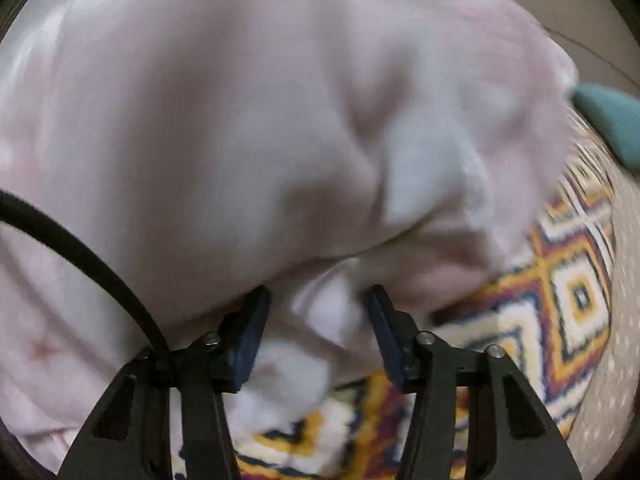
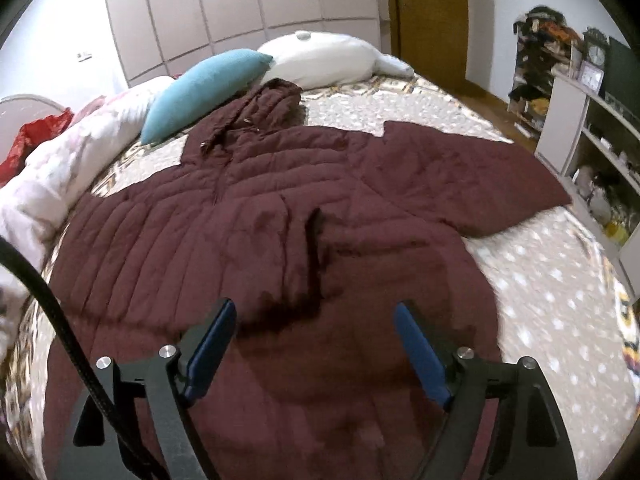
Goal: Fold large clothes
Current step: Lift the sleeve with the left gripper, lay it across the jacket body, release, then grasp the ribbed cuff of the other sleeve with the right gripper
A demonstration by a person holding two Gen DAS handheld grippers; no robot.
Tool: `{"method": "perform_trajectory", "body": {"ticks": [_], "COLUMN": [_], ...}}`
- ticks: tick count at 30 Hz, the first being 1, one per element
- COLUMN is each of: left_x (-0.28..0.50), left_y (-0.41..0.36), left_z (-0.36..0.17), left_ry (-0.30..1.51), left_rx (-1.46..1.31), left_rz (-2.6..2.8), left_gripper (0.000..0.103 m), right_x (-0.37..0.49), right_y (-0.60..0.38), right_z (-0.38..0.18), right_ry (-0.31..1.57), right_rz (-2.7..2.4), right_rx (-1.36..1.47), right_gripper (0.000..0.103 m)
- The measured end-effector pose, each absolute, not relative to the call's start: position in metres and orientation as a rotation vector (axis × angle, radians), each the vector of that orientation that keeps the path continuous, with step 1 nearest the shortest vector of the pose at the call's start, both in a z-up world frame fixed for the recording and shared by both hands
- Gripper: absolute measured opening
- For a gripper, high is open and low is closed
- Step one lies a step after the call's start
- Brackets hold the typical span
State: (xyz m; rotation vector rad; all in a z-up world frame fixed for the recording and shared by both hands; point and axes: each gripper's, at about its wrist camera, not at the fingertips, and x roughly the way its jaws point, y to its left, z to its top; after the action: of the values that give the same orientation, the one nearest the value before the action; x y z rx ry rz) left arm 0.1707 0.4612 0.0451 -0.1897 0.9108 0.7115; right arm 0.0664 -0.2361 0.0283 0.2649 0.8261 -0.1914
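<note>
In the right wrist view we see a large maroon quilted hooded jacket (image 2: 280, 208) spread flat, front up, across a bed covered by a beige white-dotted bedspread (image 2: 560, 320); its hood (image 2: 276, 100) lies crumpled toward the headboard end and 1 sleeve (image 2: 472, 184) stretches out to the right, near the edge of the bed. The right hand-held gripper (image 2: 314, 344) hovers over the lower part of the jacket, its 2 blue-padded fingers (image 2: 208, 356) standing wide apart with nothing between them and clear of the fabric. Beyond the hood we note a teal knitted cushion (image 2: 200, 92), a white pillow (image 2: 320, 60) just behind it, and a pale pink rumpled duvet (image 2: 72, 152) along the left side of the bed, with a red cloth (image 2: 32, 140) at its far end. A white open shelf unit (image 2: 592, 128) stands to the right of the bed and a wooden door (image 2: 432, 12) behind it. The left wrist view is blurred: it shows the left hand-held gripper (image 1: 316, 312) low against the same pale pink duvet (image 1: 240, 120), which fills most of the picture. Its jaws stand partly open, a fold of the pale fabric lying between them; we cannot tell whether the pads touch it. A geometric yellow, purple and white patterned band of the bedspread (image 1: 560, 300) shows at the lower right, and a corner of the teal cushion (image 1: 612, 120) at the right edge.
</note>
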Motion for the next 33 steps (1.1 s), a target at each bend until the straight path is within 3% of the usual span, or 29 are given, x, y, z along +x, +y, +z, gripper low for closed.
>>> {"method": "perform_trajectory", "body": {"ticks": [6,7,8,11,16,19,21,23,24,27,30,33], "left_x": [0.136,0.125,0.118,0.102,0.117,0.148,0.179,0.210,0.223,0.240,0.232,0.218], "left_y": [0.421,0.403,0.389,0.330,0.207,0.143,0.106,0.080,0.075,0.076,0.067,0.053], "left_z": [0.063,0.071,0.077,0.099,0.124,0.118,0.100,0.075,0.062,0.029,0.033,0.047], "left_ry": [0.850,0.831,0.821,0.803,0.750,0.757,0.797,0.862,0.898,0.967,0.930,0.886], "left_rx": [-0.136,-0.119,-0.113,-0.100,-0.021,0.022,0.058,0.091,0.093,0.075,0.109,0.150], "left_rz": [0.556,0.500,0.463,0.309,0.056,-0.046,-0.087,-0.062,-0.046,0.023,0.034,-0.009], "left_gripper": [0.047,0.047,0.047,0.047,0.056,0.056,0.047,0.014,0.012,0.011,0.012,0.041], "right_x": [0.132,0.137,0.140,0.139,0.130,0.126,0.127,0.129,0.128,0.127,0.123,0.119], "right_y": [-0.239,-0.238,-0.236,-0.231,-0.248,-0.258,-0.259,-0.257,-0.257,-0.254,-0.258,-0.268], "right_z": [-0.002,-0.003,-0.002,0.012,0.029,0.027,0.023,0.021,0.022,0.026,0.040,0.055], "right_ry": [0.943,0.951,0.953,0.946,0.900,0.904,0.910,0.912,0.912,0.902,0.859,0.804], "right_rz": [-0.206,-0.190,-0.165,-0.144,-0.181,-0.185,-0.179,-0.177,-0.174,-0.161,-0.137,-0.171], "right_rx": [0.316,0.322,0.318,0.250,0.222,0.244,0.245,0.241,0.238,0.208,0.218,0.217], "right_gripper": [0.082,0.066,0.042,0.023,0.021,0.021,0.021,0.021,0.021,0.020,0.018,0.010]}}
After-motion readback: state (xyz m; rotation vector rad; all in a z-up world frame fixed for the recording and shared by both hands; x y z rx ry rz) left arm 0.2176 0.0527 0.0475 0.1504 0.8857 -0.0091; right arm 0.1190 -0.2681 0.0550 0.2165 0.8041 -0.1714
